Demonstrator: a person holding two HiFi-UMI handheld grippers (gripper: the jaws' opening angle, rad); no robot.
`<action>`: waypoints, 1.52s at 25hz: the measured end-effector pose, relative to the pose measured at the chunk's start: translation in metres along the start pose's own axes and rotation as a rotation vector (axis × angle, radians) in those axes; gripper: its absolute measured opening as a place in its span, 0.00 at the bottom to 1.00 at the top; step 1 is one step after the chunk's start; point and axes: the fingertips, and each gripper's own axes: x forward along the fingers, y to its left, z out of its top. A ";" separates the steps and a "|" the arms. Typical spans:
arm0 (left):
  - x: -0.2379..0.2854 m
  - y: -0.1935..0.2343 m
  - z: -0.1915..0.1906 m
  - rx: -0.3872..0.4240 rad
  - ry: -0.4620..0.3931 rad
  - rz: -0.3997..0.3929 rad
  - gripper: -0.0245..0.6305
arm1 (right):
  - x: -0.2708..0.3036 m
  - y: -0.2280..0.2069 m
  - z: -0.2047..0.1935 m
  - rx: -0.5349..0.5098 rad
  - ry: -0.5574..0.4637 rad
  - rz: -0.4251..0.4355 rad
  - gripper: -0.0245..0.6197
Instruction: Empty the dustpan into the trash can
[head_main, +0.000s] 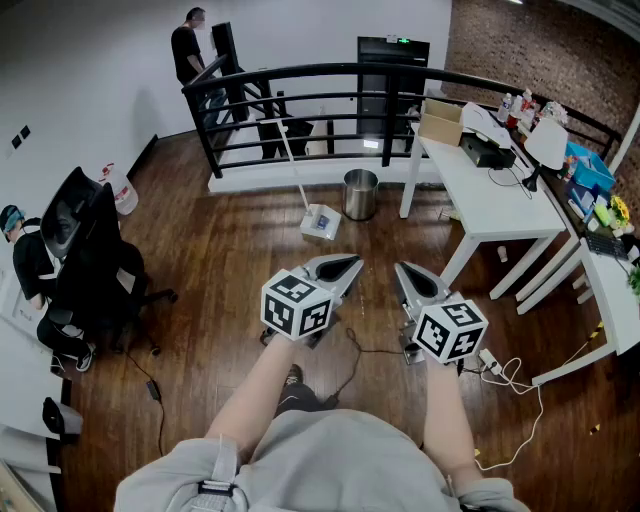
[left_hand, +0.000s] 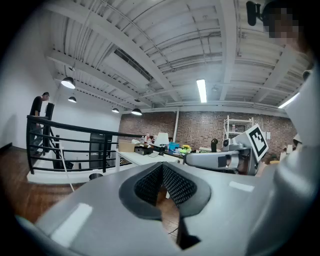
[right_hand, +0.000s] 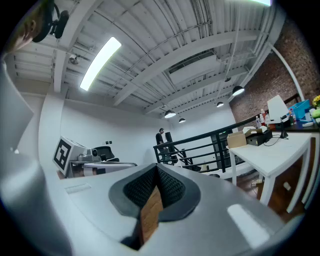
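In the head view a white dustpan (head_main: 321, 222) with a long white handle stands on the wooden floor ahead, its handle leaning up toward the black railing. Just right of it stands a round metal trash can (head_main: 360, 194). My left gripper (head_main: 350, 264) and right gripper (head_main: 401, 269) are held side by side at waist height, well short of both, pointing forward. Both are shut with nothing between the jaws. In the left gripper view the trash can (left_hand: 94, 175) shows low at the left, beyond my shut left gripper (left_hand: 161, 168). My right gripper (right_hand: 156, 171) is likewise shut in its own view.
White desks (head_main: 487, 196) loaded with boxes and clutter line the right side. A black railing (head_main: 300, 110) closes off the back. A black office chair (head_main: 95, 262) and a seated person are at the left. Cables and a power strip (head_main: 490, 362) lie on the floor.
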 end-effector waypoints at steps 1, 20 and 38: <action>0.002 0.008 0.000 -0.005 -0.002 0.004 0.05 | 0.007 -0.002 0.000 -0.001 0.001 0.000 0.04; 0.083 0.287 0.060 -0.020 -0.003 -0.056 0.05 | 0.290 -0.073 0.043 -0.029 0.035 -0.055 0.04; 0.196 0.525 0.094 -0.059 0.022 0.012 0.05 | 0.539 -0.173 0.077 -0.022 0.086 0.003 0.04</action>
